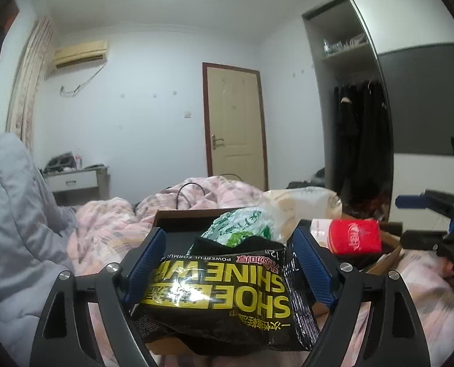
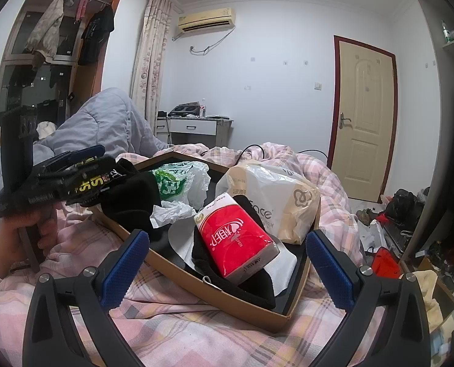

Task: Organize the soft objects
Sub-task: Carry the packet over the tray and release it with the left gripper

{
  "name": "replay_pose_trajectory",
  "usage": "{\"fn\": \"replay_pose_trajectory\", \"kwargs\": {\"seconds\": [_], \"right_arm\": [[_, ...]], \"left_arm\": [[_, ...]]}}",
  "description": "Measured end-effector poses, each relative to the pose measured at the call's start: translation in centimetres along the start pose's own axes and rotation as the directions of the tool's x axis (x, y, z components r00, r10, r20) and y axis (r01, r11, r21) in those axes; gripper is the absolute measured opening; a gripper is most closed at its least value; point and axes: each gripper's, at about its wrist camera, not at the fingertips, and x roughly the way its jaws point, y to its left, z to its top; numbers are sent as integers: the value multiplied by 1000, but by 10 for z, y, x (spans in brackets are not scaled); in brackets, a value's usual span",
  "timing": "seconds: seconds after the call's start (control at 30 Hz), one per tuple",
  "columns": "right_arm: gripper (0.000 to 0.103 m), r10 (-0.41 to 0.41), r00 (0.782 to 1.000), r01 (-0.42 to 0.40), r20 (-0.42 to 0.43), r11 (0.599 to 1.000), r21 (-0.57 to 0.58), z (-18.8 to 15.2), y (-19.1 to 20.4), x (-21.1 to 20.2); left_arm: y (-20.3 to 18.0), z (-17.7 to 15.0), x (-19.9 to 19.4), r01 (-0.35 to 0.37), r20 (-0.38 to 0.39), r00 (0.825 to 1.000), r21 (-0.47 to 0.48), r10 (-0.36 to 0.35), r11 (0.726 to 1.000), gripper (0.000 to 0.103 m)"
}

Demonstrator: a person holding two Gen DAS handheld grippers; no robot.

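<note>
Soft objects fill a shallow cardboard box (image 2: 178, 270) lying on the pink plaid bedding (image 2: 196, 336), centre of the right wrist frame. Largest is the beige tissue bag (image 2: 283, 202) at the box's far right corner, then a white-and-green plastic bag (image 2: 178, 183) at the upper left, black cloth (image 2: 135, 202) beside it, and a red tissue pack (image 2: 237, 240) tilted across the middle. The left hand-held gripper (image 1: 230, 270) pinches a black-and-yellow shoe-wipe packet (image 1: 217, 293) between its blue pads, low in the left wrist frame, over the box's near edge. The right hand-held gripper (image 2: 227, 272) is spread wide with nothing between its fingers, low in its frame.
</note>
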Motion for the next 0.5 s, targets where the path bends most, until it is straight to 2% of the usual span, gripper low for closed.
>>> {"fn": "replay_pose_trajectory", "kwargs": {"seconds": [0.13, 0.3, 0.33, 0.37, 0.5], "right_arm": [[102, 1, 1000, -1, 0, 1000, 2, 0, -1, 1], [102, 1, 1000, -1, 0, 1000, 1, 0, 0, 1], [102, 1, 1000, -1, 0, 1000, 2, 0, -1, 1], [102, 1, 1000, -1, 0, 1000, 2, 0, -2, 1], [102, 1, 1000, -1, -1, 1000, 2, 0, -2, 1]], "left_arm": [[11, 3, -12, 26, 43, 999, -66, -23, 997, 85], [38, 6, -32, 25, 141, 990, -199, 3, 980, 92], [44, 6, -34, 30, 150, 989, -230, 5, 973, 100], [49, 6, -36, 35, 159, 987, -259, 7, 965, 103], [65, 3, -34, 68, 143, 990, -341, -20, 937, 103]]}}
